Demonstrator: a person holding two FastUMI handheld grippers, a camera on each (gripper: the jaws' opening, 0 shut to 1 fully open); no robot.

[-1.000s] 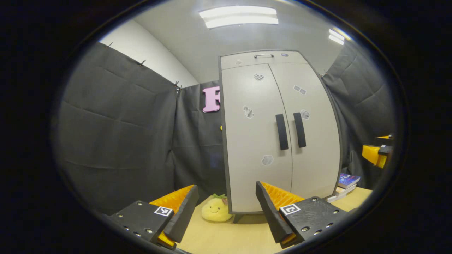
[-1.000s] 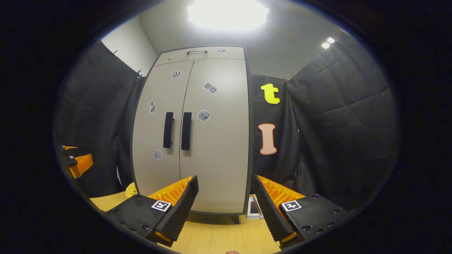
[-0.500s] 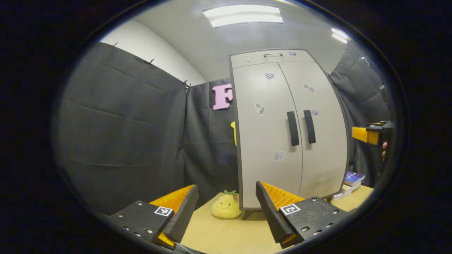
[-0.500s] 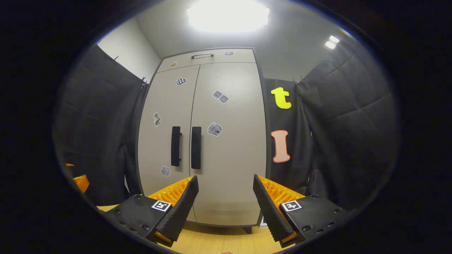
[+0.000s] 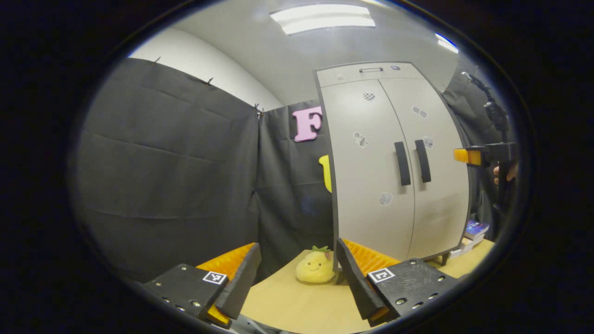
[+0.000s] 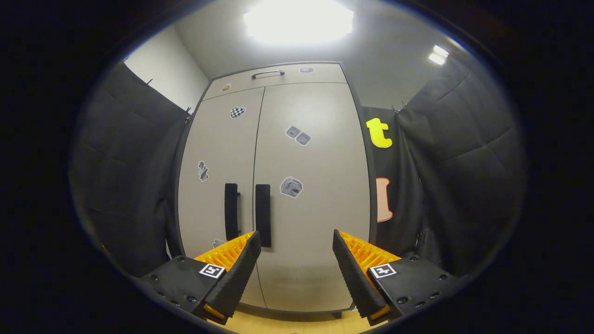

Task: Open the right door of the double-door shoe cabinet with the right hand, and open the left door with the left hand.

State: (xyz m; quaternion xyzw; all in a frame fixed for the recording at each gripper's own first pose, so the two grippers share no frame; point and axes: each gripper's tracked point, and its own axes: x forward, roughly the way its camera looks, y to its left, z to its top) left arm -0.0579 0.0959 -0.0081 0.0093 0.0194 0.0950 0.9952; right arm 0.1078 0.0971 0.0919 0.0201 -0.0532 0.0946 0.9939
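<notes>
- Shoe cabinet [image 6: 274, 185] upright on a wooden tabletop [image 5: 297, 301], both doors shut, seam between them closed from top to bottom.
- Left door [image 6: 216, 185] and right door [image 6: 311, 185] of the cabinet flush with each other; a few small stickers on each.
- Left handle [image 6: 231, 211] and right handle [image 6: 263, 215] vertical, just beside the cabinet's centre seam, one on either side of it, neither touched.
- Right gripper [image 6: 297, 262] in front of the cabinet's right door, fingers spread wide, nothing between them; near finger tip low beside the right handle, apart from it.
- Left gripper [image 5: 297, 273] well apart from the cabinet, off to its left front corner, fingers likewise spread wide and holding nothing.
- In the left gripper view, cabinet [image 5: 394, 162] seen at an angle, handles [image 5: 402, 163] dark against the pale doors.
- Right gripper [image 5: 468, 156] also visible there, level with the cabinet's handles, out in front of the right door, held by a hand [image 5: 503, 172].
- Yellow plush toy [image 5: 315, 268] on the tabletop at the cabinet's left front foot.
- Stack of books [image 5: 468, 232] on the tabletop just beside the cabinet's right side.
- Narrow top panel with a small metal handle [image 6: 267, 73] above the cabinet's two doors.
</notes>
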